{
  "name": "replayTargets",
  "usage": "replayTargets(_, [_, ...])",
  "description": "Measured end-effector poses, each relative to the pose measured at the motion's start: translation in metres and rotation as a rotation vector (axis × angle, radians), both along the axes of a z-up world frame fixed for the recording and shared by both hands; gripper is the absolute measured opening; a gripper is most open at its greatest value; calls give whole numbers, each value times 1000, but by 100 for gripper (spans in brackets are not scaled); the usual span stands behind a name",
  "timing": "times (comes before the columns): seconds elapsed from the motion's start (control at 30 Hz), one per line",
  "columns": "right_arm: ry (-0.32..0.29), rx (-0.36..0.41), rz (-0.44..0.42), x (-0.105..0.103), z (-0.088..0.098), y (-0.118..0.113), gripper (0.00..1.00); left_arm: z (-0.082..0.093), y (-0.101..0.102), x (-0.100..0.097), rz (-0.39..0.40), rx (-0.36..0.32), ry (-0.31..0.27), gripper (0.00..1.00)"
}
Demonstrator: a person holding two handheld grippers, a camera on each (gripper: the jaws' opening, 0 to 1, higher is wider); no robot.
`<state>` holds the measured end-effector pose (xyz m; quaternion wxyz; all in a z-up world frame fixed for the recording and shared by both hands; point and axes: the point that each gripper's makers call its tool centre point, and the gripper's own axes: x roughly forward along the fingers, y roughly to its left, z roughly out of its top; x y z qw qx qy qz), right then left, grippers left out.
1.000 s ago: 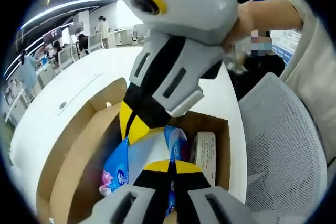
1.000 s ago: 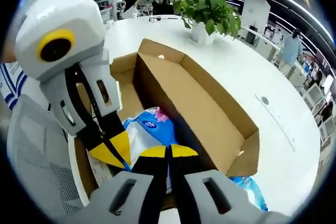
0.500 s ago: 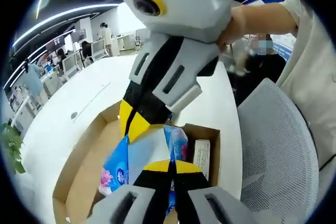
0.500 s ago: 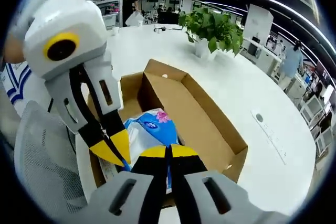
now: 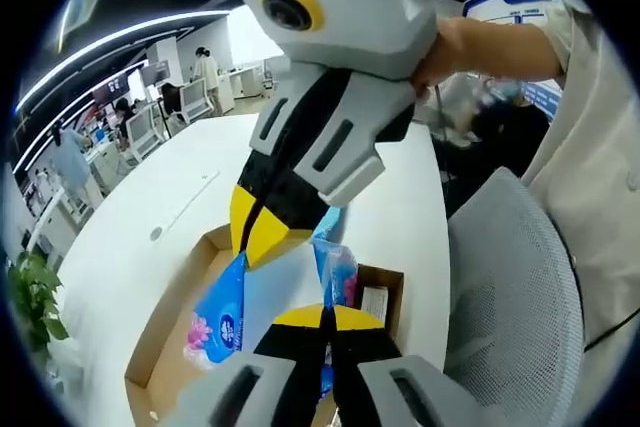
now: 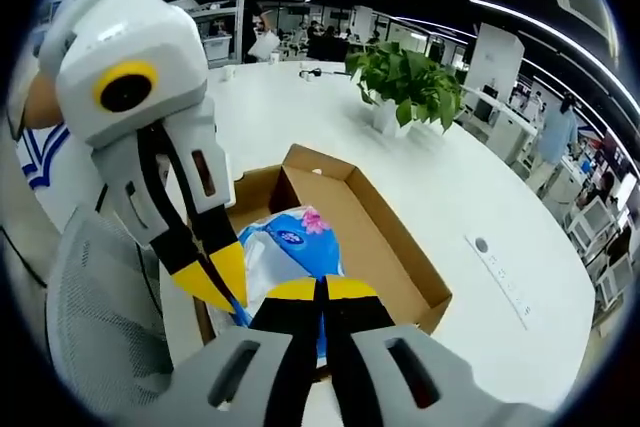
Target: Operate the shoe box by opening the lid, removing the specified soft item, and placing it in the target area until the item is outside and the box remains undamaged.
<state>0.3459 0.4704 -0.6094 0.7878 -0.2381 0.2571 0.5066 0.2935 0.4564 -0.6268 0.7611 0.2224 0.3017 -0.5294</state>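
Right gripper view: tissue pack (image 6: 290,257) between both grippers' tips.

open shoe box (image 6: 395,257) with raised flap along its far side, bare white table (image 6: 330,127) beyond it, potted plant (image 6: 405,62) standing well apart, mesh chair (image 5: 510,287) close against the table's near edge

Glossy plastic tissue pack (image 6: 290,247), matt brown cardboard shoe box (image 6: 385,247).
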Motion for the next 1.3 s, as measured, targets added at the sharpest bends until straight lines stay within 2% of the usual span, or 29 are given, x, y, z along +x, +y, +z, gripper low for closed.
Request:
replayTargets(0.27, [-11, 38, -20, 1, 20, -22, 0, 23, -25, -3, -21, -22, -8, 0])
replayTargets(0.57, [-16, 59, -63, 4, 32, -60, 0, 34, -59, -1, -65, -43, -23, 0])
replayTargets(0.9, [-10, 66, -125, 6, 33, -102, 0, 37, -99, 0, -137, -46, -28, 0])
replayTargets(1.3, [22, 75, -177, 12, 28, -148, 0, 35, -136, 4, -187, -59, -23, 0])
